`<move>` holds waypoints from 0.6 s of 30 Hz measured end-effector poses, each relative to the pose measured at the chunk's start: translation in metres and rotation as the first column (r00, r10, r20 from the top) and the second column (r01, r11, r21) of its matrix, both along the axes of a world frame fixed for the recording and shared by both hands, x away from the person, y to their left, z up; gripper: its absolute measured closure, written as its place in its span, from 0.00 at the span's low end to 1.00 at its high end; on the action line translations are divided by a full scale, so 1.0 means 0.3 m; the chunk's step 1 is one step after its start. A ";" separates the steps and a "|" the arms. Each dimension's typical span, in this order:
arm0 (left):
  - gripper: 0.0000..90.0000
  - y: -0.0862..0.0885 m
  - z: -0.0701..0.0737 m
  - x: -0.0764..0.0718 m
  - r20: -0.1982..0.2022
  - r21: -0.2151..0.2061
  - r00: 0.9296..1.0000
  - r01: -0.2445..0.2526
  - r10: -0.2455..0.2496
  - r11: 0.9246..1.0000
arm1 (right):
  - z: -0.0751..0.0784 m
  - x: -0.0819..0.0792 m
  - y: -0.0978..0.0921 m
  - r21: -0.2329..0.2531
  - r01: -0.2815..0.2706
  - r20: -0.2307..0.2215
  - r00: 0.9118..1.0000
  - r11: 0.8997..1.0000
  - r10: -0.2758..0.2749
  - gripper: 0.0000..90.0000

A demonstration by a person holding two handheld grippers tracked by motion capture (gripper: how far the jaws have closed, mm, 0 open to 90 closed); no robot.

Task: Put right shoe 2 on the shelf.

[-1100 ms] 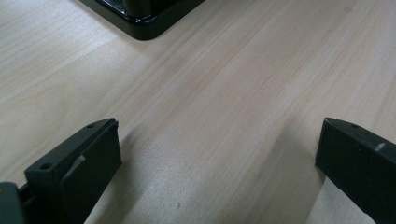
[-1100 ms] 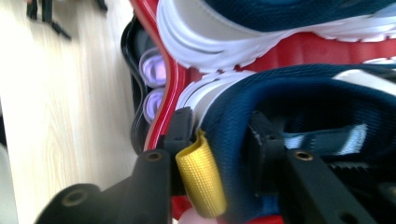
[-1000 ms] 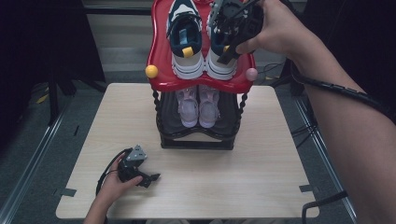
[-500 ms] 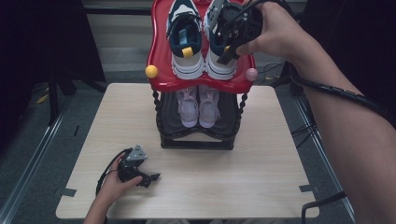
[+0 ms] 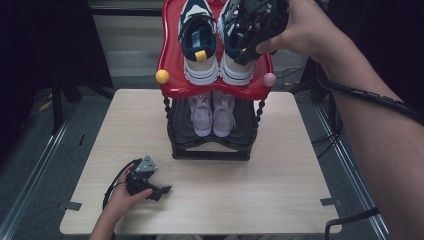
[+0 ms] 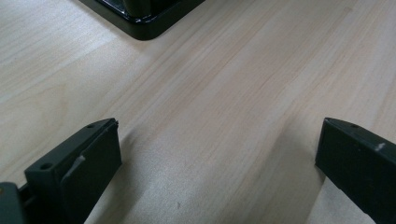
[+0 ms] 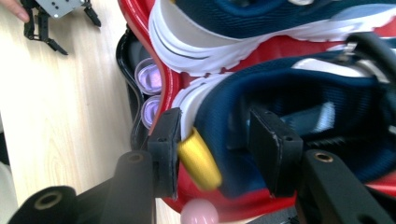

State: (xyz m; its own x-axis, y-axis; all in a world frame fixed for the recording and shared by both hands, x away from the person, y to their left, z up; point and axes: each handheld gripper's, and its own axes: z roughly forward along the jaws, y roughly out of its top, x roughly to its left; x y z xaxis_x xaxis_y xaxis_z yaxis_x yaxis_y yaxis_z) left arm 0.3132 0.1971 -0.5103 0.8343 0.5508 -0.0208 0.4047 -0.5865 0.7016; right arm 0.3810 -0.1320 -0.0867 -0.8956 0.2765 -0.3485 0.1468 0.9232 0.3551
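Two navy and white sneakers stand on the red top shelf [image 5: 215,91] of a small shoe rack. My right gripper [image 5: 244,50] is at the heel of the right sneaker [image 5: 235,70]. In the right gripper view my right gripper [image 7: 215,135] straddles that sneaker's [image 7: 303,112] padded heel collar. One jaw is outside by the yellow pull tab [image 7: 198,158] and the other is inside the shoe, pressed on the collar. The left sneaker [image 5: 200,45] lies beside it. My left gripper [image 5: 162,192] rests on the table at the front left, and my left gripper [image 6: 217,154] stands open over bare wood.
A pair of pale pink shoes [image 5: 213,112] sits on the rack's black lower shelf. A yellow ball [image 5: 162,76] and a pink ball [image 5: 269,79] cap the red shelf's front corners. The rack's black base [image 6: 140,23] lies ahead of the left gripper on the wooden table [image 5: 260,195].
The right hand and its gripper have shifted slightly over the right sneaker's heel. The left gripper has stayed in place on the table.
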 end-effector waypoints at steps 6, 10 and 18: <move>0.00 0.000 0.000 0.000 0.000 0.000 1.000 0.000 0.000 1.000 | 0.028 -0.020 -0.028 0.021 0.026 -0.007 1.000 0.999 -0.026 0.57; 0.00 0.000 0.000 0.000 0.001 0.001 1.000 0.001 -0.001 1.000 | 0.038 -0.033 -0.048 0.034 0.040 -0.005 0.999 0.999 -0.039 0.55; 0.00 0.000 0.000 0.000 0.001 0.000 1.000 0.000 0.000 1.000 | 0.070 -0.065 -0.095 0.061 0.066 -0.004 0.998 0.996 -0.066 0.51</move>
State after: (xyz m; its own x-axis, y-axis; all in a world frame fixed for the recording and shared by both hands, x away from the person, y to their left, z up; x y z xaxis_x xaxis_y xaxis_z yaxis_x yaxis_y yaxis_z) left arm 0.3132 0.1971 -0.5102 0.8346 0.5504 -0.0199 0.4038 -0.5869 0.7018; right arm 0.3614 -0.1606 -0.0656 -0.8756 0.3553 -0.3271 0.2074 0.8883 0.4099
